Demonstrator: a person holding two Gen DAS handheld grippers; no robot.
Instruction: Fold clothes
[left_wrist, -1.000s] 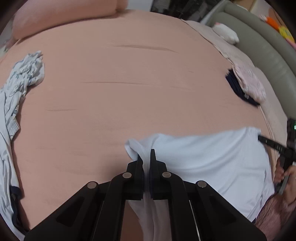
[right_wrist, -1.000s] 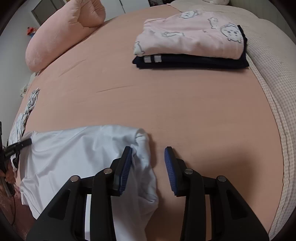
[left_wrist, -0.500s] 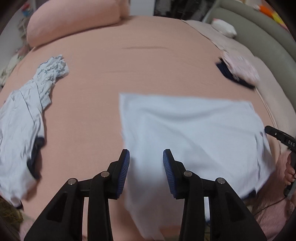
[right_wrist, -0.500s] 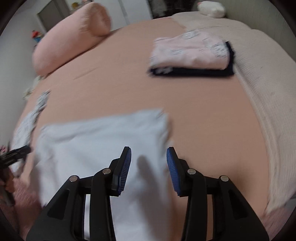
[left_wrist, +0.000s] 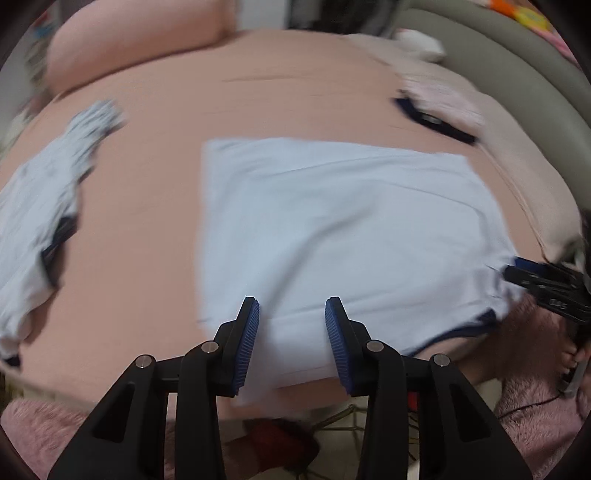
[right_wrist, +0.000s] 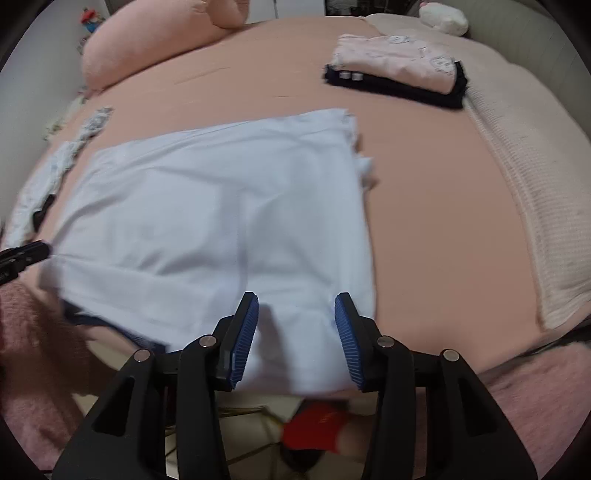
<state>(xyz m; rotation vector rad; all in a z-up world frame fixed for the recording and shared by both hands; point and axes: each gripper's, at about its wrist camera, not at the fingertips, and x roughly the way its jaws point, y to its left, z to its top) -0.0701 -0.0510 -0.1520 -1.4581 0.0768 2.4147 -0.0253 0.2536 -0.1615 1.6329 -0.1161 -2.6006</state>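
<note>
A: Where is the pale blue-white cotton garment (left_wrist: 343, 229)?
B: Spread flat as a broad rectangle on the peach-pink bedsheet (left_wrist: 155, 192), its near edge hanging over the bed's front. The left gripper (left_wrist: 291, 334) hovers above that near edge, jaws spread, nothing pinched.
A: And the right gripper (right_wrist: 295, 334)?
B: Over the garment's near right corner; its jaws have just been opening, with cloth below them but not pressed.
A: Anything holding other things?
B: No containers. A folded stack, pink printed top on navy (right_wrist: 399, 75), sits well apart at the far right. A crumpled pale patterned garment (left_wrist: 40, 199) lies left, beside a long pink bolster pillow (right_wrist: 147, 48).
</note>
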